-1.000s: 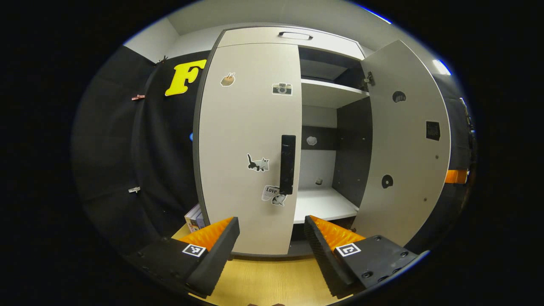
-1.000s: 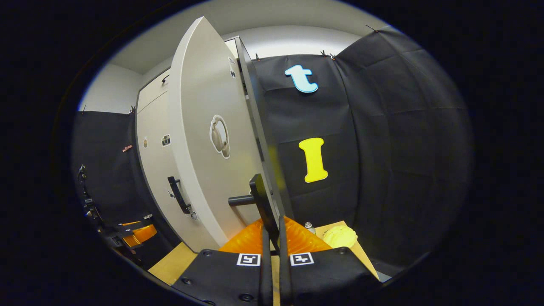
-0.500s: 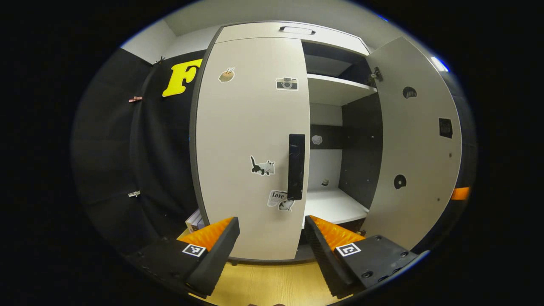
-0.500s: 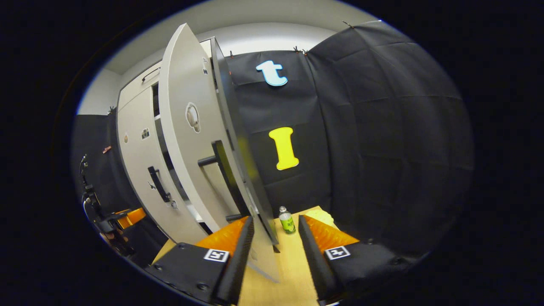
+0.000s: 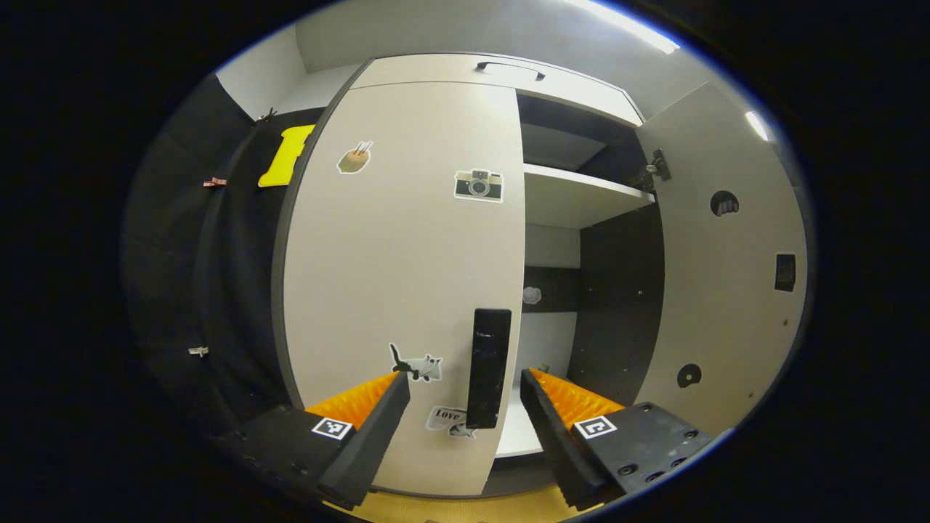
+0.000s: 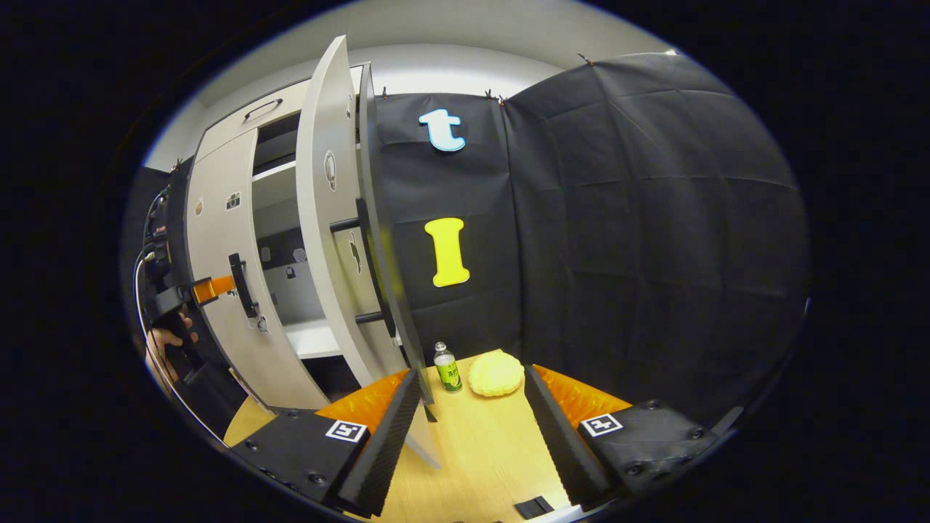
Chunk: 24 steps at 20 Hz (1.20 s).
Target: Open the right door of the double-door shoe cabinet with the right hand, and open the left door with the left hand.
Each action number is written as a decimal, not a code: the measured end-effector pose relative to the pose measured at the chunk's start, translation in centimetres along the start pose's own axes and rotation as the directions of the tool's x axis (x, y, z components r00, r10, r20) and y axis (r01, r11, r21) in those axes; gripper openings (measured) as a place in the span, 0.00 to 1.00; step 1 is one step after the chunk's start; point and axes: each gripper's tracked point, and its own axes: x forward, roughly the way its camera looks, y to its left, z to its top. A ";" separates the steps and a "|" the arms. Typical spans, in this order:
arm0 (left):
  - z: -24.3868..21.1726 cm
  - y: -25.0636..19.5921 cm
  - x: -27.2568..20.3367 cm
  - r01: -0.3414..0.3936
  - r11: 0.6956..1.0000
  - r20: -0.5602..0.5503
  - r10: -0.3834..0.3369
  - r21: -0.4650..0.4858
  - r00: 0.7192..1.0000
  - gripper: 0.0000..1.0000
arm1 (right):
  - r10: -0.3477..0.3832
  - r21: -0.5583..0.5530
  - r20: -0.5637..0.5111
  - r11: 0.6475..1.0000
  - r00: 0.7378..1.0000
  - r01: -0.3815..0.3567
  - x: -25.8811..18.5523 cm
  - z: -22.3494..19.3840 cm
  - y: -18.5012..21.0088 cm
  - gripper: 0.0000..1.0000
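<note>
Two doors: the right door [image 5: 726,261] stood open, the left door [image 5: 407,276] closed. Left gripper [image 5: 465,421] gaped before its handle [image 5: 488,378]; right gripper [image 6: 472,428] was spread, empty.

Quick count from where I'm standing: one cabinet [image 5: 436,69] with two doors, the left door [image 5: 399,276] shut and the right door [image 5: 726,290] swung open. Two black handles, one per door [image 5: 488,367] [image 6: 367,276]. Five stickers on the left door. One bottle [image 6: 447,369] and one yellow lump [image 6: 495,375] on the desk [image 6: 479,450]. Two claws, mine [image 5: 465,425] [image 6: 468,432].
</note>
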 end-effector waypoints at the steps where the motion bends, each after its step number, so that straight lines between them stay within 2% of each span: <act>1: 0.1 -0.2 0.7 0.007 1.000 -0.001 -0.007 0.000 1.000 0.95 | -0.009 0.001 0.001 1.000 1.000 0.009 -0.2 -0.3 0.1 0.91; 5: -0.1 -0.8 3.2 0.010 1.000 -0.009 -0.010 0.027 1.000 0.95 | -0.007 -0.014 -0.009 1.000 1.000 0.007 -0.6 -1.1 1.1 0.91; 9: -2.0 -0.6 4.9 -0.026 0.999 -0.067 0.028 0.030 0.997 0.93 | 0.013 -0.021 0.005 1.000 1.000 -0.013 -0.5 -0.6 2.3 0.91; 13: -3.4 -0.2 5.4 -0.050 0.999 -0.109 0.049 -0.009 0.993 0.74 | 0.026 -0.038 0.017 0.999 1.000 -0.026 0.1 -0.4 2.8 0.91; 14: -3.6 -0.4 5.5 -0.044 0.999 -0.115 0.042 -0.016 0.992 0.65 | 0.034 -0.037 0.012 0.999 0.999 -0.033 0.2 -0.5 2.9 0.91; 17: -3.8 -0.7 5.6 -0.041 0.999 -0.115 0.038 -0.019 0.993 0.57 | 0.060 -0.031 -0.007 0.998 0.998 -0.061 0.6 -1.1 3.2 0.91; 19: -3.8 -1.2 5.7 -0.036 0.998 -0.106 0.031 -0.048 0.994 0.48 | 0.079 -0.025 -0.010 0.997 0.997 -0.079 0.8 -1.2 3.6 0.91; 20: -3.7 -1.2 5.6 -0.039 0.998 -0.100 0.033 -0.054 0.994 0.38 | 0.086 -0.024 -0.011 0.996 0.996 -0.087 0.8 -1.3 3.8 0.91; 24: -3.9 -1.2 5.5 -0.024 1.000 -0.093 0.024 0.009 0.995 0.29 | 0.108 0.003 -0.024 0.994 0.994 -0.108 0.7 -2.2 4.2 0.91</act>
